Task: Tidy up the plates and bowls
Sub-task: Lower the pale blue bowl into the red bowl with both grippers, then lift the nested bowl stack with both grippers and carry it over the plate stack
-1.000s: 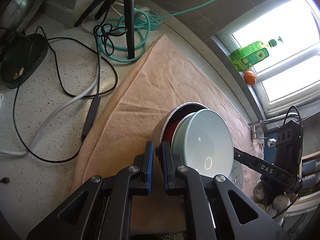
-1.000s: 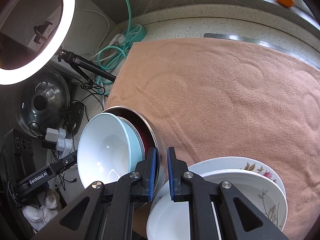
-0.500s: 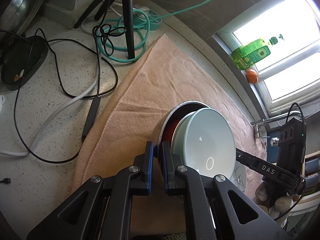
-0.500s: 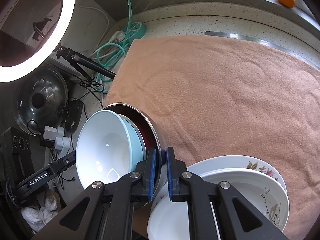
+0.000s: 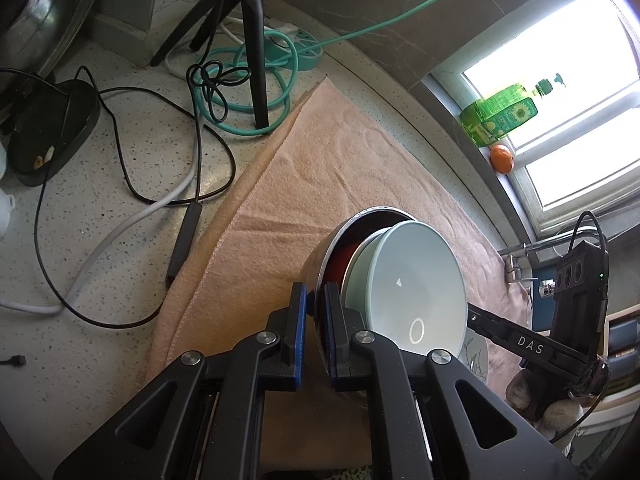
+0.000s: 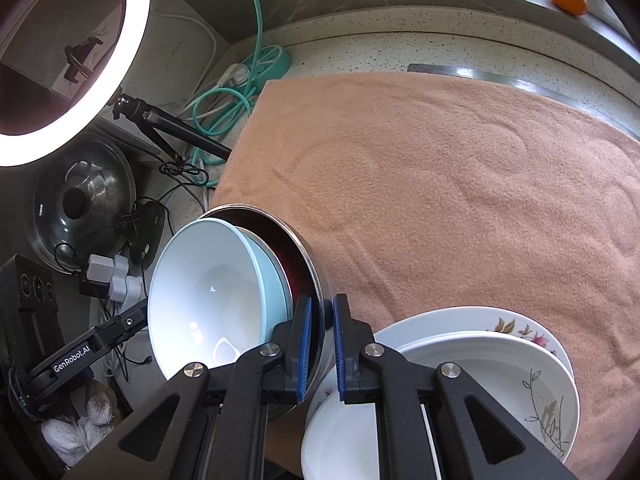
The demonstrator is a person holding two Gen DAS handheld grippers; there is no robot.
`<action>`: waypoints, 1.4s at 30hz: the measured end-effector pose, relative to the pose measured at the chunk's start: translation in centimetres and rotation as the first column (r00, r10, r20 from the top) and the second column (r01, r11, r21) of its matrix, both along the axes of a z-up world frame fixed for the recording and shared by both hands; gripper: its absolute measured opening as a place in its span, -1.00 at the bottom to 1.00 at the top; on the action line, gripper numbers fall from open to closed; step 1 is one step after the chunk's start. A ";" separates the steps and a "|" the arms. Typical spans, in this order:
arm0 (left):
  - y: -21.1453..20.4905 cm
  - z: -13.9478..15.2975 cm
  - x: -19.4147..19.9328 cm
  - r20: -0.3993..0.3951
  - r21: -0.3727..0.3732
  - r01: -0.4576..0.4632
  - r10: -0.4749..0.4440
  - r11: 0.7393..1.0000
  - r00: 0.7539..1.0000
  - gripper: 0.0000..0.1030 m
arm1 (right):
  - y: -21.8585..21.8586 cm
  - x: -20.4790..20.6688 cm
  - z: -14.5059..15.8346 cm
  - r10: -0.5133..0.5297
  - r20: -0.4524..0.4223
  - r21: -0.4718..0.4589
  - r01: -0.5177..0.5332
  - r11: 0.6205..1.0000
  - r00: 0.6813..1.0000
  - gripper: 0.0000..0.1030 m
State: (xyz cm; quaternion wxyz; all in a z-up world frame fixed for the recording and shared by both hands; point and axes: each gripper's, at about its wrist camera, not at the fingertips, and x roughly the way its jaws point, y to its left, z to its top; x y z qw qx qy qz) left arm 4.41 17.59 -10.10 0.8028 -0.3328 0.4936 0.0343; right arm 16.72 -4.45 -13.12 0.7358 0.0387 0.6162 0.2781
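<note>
Both grippers pinch the rim of one steel bowl (image 5: pixel 320 256) from opposite sides, holding it tilted above the towel (image 5: pixel 320 168). The left gripper (image 5: pixel 315 322) has its blue pads (image 5: pixel 301 332) closed on the near edge of the rim, one pad outside the wall and one inside. The right gripper (image 6: pixel 321 340) is clamped the same way on the steel bowl (image 6: pixel 308 264) at the opposite edge, one blue pad (image 6: pixel 304 348) inside and one outside. The bowl has a dark red inside, and nested in it is a pale blue bowl (image 5: pixel 416 292) with a white inside, sitting crooked so that its rim stands clear of the steel rim; in the right view the blue bowl (image 6: pixel 208 292) leans toward the left gripper's side. Just beside the right gripper, low in its view, a stack of white plates (image 6: pixel 500 380) rests on the towel (image 6: pixel 460 200): a flowered one underneath, a deeper one with a leaf sprig on top, and a plain white one at the front edge. Left of the towel the speckled counter (image 5: pixel 100 260) carries a tangle of black and white cables (image 5: pixel 132 200), a coiled green cord (image 5: pixel 248 92) and a tripod leg (image 5: pixel 256 52). A lit ring light (image 6: pixel 72 60) and a glass pot lid (image 6: pixel 80 204) stand at the far left of the right view. On the window sill sit a green bottle (image 5: pixel 498 114) and an orange (image 5: pixel 502 158).
</note>
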 end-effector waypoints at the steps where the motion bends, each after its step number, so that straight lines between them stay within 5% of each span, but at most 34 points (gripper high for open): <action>1: 0.0 0.2 0.0 0.004 0.002 -0.001 0.001 1.000 1.000 -0.87 | 0.0 0.0 0.1 0.000 0.001 0.002 0.000 1.000 1.000 -0.81; 20: -1.1 3.8 -0.7 0.074 0.012 0.012 -0.013 1.000 0.997 -0.87 | -1.5 -0.9 4.5 -0.011 0.064 0.031 0.009 0.999 0.998 -0.81; 42: -7.3 6.9 -0.2 0.130 0.024 0.131 -0.133 0.991 0.983 -0.87 | -8.7 -2.7 8.0 -0.104 0.106 0.029 0.101 0.994 0.989 -0.81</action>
